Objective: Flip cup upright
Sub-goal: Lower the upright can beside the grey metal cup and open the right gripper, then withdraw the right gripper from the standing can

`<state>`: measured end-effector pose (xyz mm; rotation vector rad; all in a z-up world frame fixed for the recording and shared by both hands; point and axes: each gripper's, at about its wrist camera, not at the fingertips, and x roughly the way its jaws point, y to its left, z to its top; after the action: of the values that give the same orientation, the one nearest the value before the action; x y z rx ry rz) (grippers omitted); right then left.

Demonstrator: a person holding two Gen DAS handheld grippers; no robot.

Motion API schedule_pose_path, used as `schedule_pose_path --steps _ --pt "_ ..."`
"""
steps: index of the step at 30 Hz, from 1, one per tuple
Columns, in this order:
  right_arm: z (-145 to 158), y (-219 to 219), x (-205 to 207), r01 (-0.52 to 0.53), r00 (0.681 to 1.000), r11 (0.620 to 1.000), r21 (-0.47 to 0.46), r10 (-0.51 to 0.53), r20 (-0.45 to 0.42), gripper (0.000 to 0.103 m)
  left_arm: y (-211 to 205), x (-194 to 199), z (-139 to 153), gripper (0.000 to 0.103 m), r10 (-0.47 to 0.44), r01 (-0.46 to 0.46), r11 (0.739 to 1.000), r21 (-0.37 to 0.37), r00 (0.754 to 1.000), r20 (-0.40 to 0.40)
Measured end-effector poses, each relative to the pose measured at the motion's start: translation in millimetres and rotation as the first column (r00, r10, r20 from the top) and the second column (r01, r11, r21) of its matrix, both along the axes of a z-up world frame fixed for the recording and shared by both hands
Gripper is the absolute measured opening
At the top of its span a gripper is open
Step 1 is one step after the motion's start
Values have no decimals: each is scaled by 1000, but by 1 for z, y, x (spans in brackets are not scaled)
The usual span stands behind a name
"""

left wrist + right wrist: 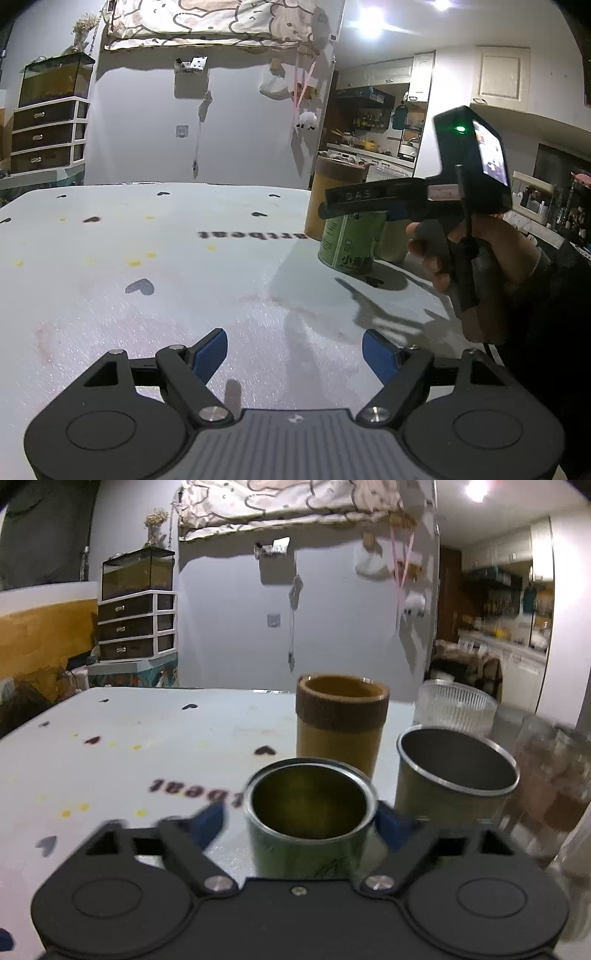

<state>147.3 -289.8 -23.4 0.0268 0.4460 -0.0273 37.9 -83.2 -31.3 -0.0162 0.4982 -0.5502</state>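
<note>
A green metal cup [310,823] stands upright on the white table [147,746], mouth up, between the blue pads of my right gripper [301,821]. The jaws stand wide; a gap shows on the left side, the right pad is close to the cup wall. In the left wrist view the same green cup [351,240] stands at the right with the right gripper [354,206] around its top. My left gripper [295,352] is open and empty, low over the table's near part.
A tall tan cup [341,720] with a brown band stands behind the green cup. A grey metal cup [454,775] stands to the right. A ribbed glass bowl [456,705] and clear glasses [554,771] are at the far right.
</note>
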Motion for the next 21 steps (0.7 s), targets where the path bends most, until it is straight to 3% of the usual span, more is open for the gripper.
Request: schedule_pose_path --steps 11,15,21 --pt "19 -2 -69 6 993 1000 6 -7 117 97 -1 0 15 81 20 -20 1000 16 999 44" --pt "20 -8 -102 28 991 999 20 -31 133 97 -1 2 26 93 52 -54 998 17 996 77" --pt "19 -17 -146 84 981 996 23 -87 176 98 -2 -3 36 103 90 -92 996 9 989 116"
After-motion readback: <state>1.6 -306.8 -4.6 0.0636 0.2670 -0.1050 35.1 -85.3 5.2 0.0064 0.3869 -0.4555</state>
